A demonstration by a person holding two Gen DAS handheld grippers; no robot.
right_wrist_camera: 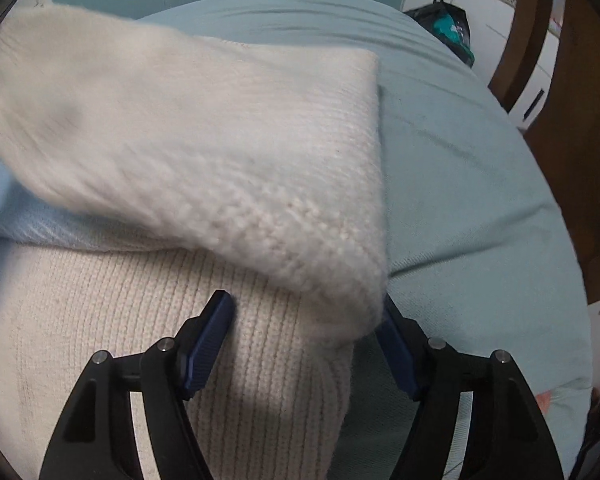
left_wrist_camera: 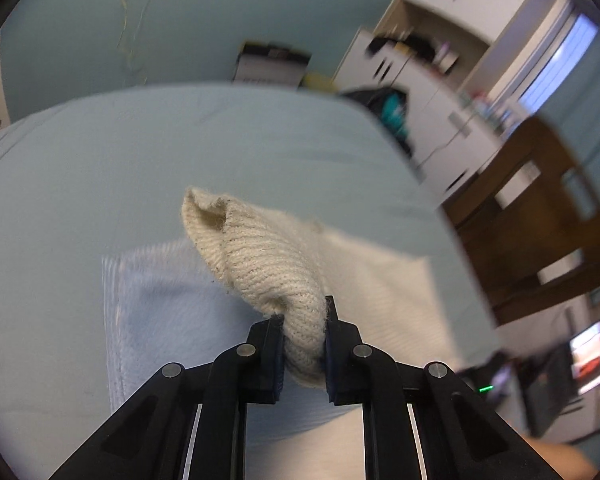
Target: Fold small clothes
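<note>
Left fingers (left_wrist_camera: 272,344) pinch one cream knit (left_wrist_camera: 260,256); right fingers (right_wrist_camera: 216,332) apart (one blue towel (left_wrist_camera: 160,300) beneath)

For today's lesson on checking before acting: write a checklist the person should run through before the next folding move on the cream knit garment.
1. Left gripper has a firm hold on the cream knit garment: ok, pads pinch a bunched corner.
2. Lifted corner is off the bed: ok.
3. Right gripper grips the garment: not ok, its jaws stand apart over the knit.
4. Pale blue cloth underneath is not caught: cannot tell.
5. Bed beyond the garment is free for the fold: ok.
</note>
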